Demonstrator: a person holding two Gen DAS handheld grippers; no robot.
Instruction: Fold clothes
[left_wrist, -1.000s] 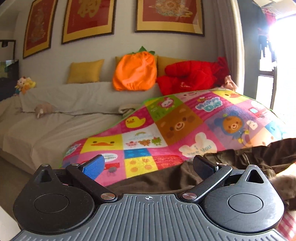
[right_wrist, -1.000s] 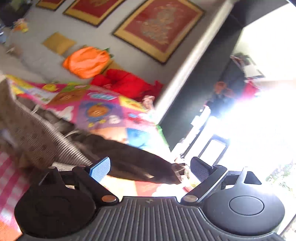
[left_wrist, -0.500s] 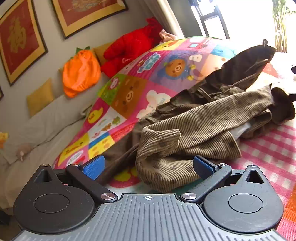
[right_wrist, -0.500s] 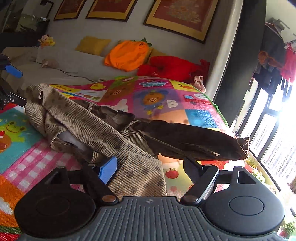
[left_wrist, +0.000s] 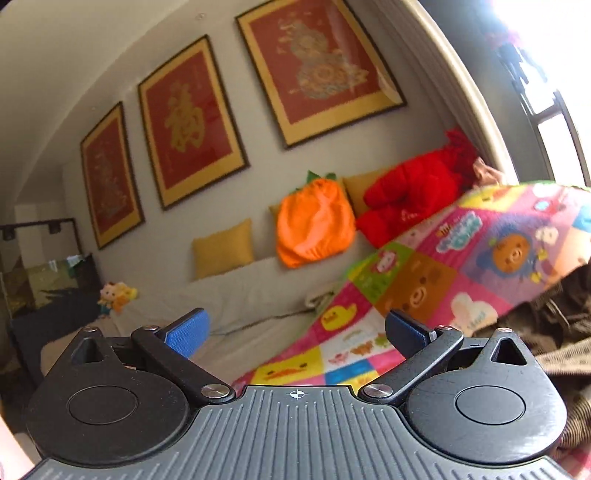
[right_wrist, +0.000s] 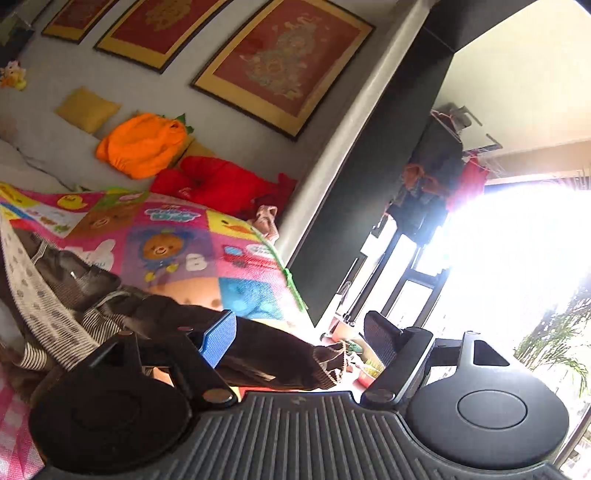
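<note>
the left gripper (left_wrist: 297, 334) has its jaws spread wide with nothing between them, and it looks out over the patchwork cartoon play mat (left_wrist: 436, 291) toward the sofa (left_wrist: 236, 299) instead of at the laundry. the right gripper (right_wrist: 299, 341) is likewise spread and carries nothing, though the dark brown garment (right_wrist: 266, 350) lies just ahead of its blue fingertip pad (right_wrist: 218, 341), a ribbed cuff (right_wrist: 328, 360) at its far end. the clothes are a crumpled heap on the mat: that dark brown piece tangled with a tan dotted corduroy garment (right_wrist: 33, 299), which also shows at the right edge of the left wrist view (left_wrist: 565, 354). nothing here lies flat or squared, so my judgement is that sorting and spreading is the work in hand. to do it well, take one garment only, and pinch it at a firm edge such as a cuff, hem or shoulder seam, not a loose fold in the middle, since a middle bite would drag both pieces up together. the two grippers should take matching corners so the cloth hangs straight and can be laid smooth on the mat. the left one would need to turn back toward the heap to find its hold. corduroy is thick and will likely want a deep, full bite.
</note>
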